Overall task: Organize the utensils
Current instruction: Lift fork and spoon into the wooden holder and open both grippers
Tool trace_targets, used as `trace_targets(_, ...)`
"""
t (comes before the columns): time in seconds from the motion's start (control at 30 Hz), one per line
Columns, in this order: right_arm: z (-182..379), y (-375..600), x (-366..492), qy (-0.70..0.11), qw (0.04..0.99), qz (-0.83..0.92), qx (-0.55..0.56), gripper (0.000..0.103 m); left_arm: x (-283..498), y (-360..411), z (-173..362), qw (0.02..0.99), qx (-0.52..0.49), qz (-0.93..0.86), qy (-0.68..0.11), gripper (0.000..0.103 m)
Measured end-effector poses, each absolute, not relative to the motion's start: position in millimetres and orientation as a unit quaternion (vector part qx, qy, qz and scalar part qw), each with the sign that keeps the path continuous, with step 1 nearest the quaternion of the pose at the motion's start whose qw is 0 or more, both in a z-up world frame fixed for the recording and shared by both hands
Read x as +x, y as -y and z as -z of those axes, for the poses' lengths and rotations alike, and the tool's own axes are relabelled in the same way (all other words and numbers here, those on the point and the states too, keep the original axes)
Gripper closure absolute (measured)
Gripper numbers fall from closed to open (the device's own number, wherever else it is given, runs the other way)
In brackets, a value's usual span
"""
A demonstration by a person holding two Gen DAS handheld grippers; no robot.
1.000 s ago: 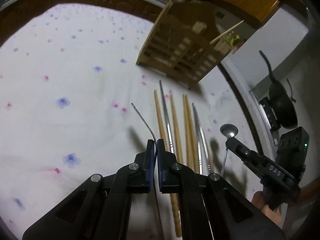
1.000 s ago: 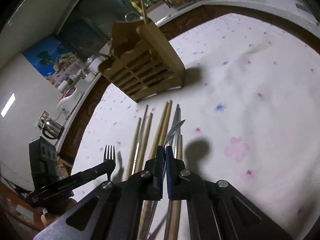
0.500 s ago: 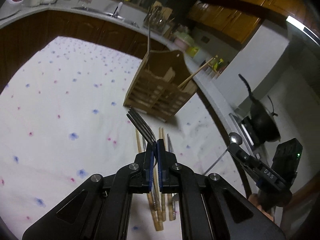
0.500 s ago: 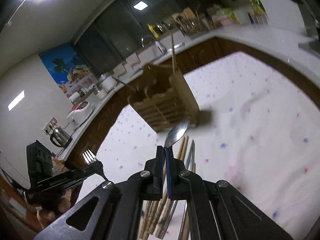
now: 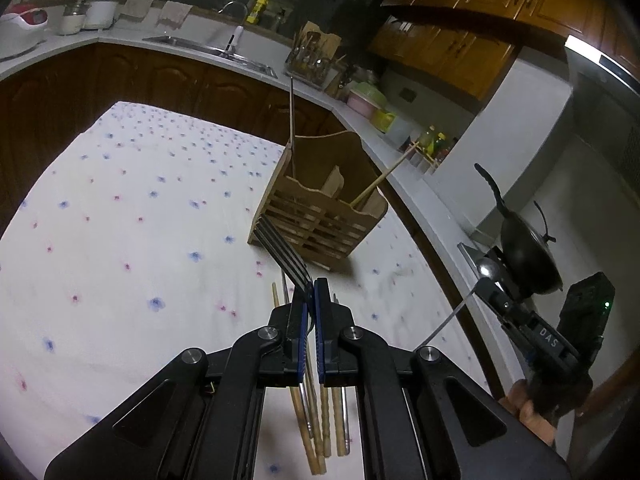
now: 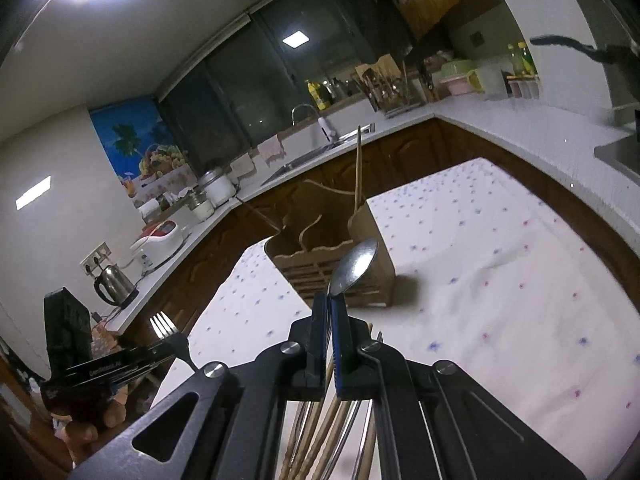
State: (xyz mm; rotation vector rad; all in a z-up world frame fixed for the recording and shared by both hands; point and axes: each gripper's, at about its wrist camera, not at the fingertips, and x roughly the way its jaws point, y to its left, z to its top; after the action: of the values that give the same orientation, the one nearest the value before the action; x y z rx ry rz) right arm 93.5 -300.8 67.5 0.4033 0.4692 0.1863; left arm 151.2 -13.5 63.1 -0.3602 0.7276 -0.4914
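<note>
My left gripper (image 5: 311,292) is shut on a metal fork (image 5: 282,250), tines up, held above the table. My right gripper (image 6: 330,304) is shut on a metal spoon (image 6: 354,266), bowl up. A wooden utensil caddy (image 5: 320,208) stands on the flowered tablecloth ahead of both, holding a wooden chopstick (image 5: 384,178) and a metal one (image 5: 292,120). It also shows in the right wrist view (image 6: 332,248). Several wooden and metal chopsticks (image 5: 320,420) lie on the cloth below the left gripper. The right gripper with its spoon shows at the right of the left wrist view (image 5: 490,280).
The white flowered tablecloth (image 5: 120,220) covers the table. A kitchen counter with sink (image 5: 208,50) runs behind. A black wok (image 5: 528,252) sits at the right, a kettle (image 6: 114,286) and rice cooker (image 6: 160,240) at the left counter.
Both grippers have lifted and tilted up from the row of chopsticks, carrying the fork and the spoon. The caddy now sits lower and more central in both views.
</note>
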Motion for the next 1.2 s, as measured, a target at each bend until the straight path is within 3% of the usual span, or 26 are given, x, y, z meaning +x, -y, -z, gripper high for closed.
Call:
trace_targets(0.5,-97.0,298.9,130.0,-0.182,0.970,-0.075,0.140,0.101,197.1,28.2,-112.0,0.919,-0.145,0.230,-0.286,0.101)
trace_targets(0.8,-131.4,294.6,177.9,-0.095,0.990,-0.036,0.098,0.101,265.2,47.7,-144.1,0.942,-0.140,0.218,-0.214,0.101)
trace_targets(1.2,-95.9,269.7,238.3,-0.107,0.994,-0.019,0.031,0.101,320.1,70.3,-99.3,0.948,-0.122,0.189,-0.227,0.101)
